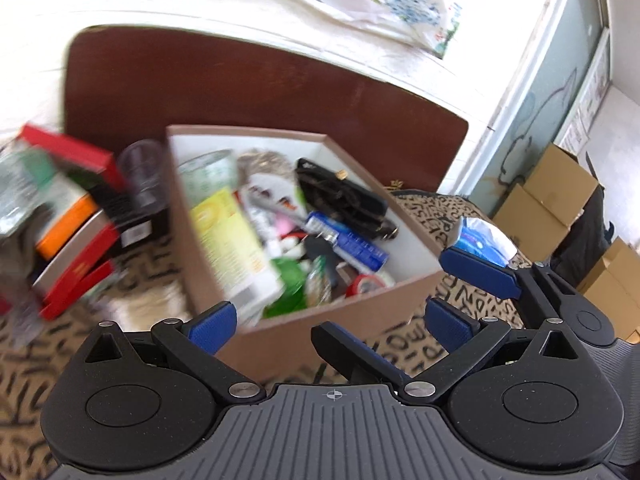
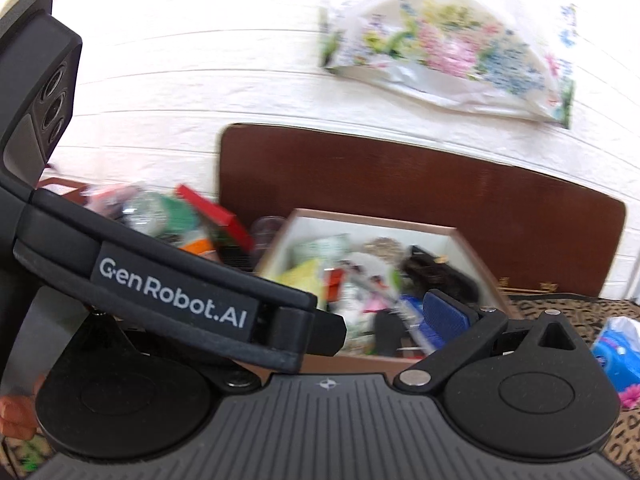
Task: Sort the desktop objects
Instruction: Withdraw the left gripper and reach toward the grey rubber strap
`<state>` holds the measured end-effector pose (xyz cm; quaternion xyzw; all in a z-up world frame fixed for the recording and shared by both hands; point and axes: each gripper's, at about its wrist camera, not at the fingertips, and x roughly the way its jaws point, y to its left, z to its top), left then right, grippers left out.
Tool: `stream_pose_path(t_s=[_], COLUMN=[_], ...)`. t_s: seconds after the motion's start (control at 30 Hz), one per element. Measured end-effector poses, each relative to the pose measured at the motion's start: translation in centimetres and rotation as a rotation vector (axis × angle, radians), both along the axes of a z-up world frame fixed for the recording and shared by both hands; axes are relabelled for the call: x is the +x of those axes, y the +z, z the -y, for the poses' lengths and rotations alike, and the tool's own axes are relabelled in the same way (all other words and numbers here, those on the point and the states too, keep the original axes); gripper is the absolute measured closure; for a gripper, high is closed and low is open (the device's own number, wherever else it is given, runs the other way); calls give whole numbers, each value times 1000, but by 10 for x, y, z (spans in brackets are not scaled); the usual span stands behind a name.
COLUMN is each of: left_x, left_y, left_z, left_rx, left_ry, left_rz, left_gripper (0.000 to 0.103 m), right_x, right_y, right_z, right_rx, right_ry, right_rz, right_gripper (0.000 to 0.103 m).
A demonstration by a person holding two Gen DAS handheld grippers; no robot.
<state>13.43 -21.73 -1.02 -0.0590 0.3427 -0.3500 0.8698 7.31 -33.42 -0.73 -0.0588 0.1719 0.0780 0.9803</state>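
A brown cardboard box (image 1: 340, 312) with a white inside stands on the patterned cloth, full of small items: a yellow-green packet (image 1: 232, 236), a blue tube (image 1: 352, 240), a black pouch (image 1: 340, 196), a red tape roll (image 1: 366, 284). My left gripper (image 1: 328, 320) is open and empty, just before the box's near wall. My right gripper (image 1: 436, 280) shows beside it in the left wrist view, open and empty. In the right wrist view the box (image 2: 468, 240) lies ahead; the left gripper's body (image 2: 180, 288) crosses the view and hides my right gripper's left finger.
A stack of red, orange and white boxes (image 1: 76, 240) and a clear cup (image 1: 142, 176) stand left of the box. A blue tissue pack (image 1: 480, 240) lies to the right. A dark wooden headboard (image 1: 240, 88) and white wall are behind. Cardboard cartons (image 1: 552, 200) stand far right.
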Motion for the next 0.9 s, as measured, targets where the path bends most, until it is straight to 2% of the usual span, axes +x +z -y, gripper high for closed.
stream_pose_path(t_s=[0.23, 0.37, 0.53, 0.77, 0.9], left_x=[-40, -59, -74, -67, -59], left_y=[1, -7, -27, -64, -73], left_z=[-71, -108, -143, -165, -176], left_rx=[-9, -29, -41, -32, -60], left_ry=[51, 97, 149, 191, 207], left_rz=[21, -3, -44, -119, -150], left_gripper=[0, 0, 0, 0, 0], right_x=[-27, -40, -48, -44, -33], right_y=[-1, -7, -25, -59, -68], right_z=[-57, -86, -117, -136, -135], right_rx=[16, 17, 18, 41, 60], right_ry=[100, 155, 196, 160, 127], right_rz=[-5, -13, -65, -181, -232], right_gripper=[0, 0, 0, 0, 0])
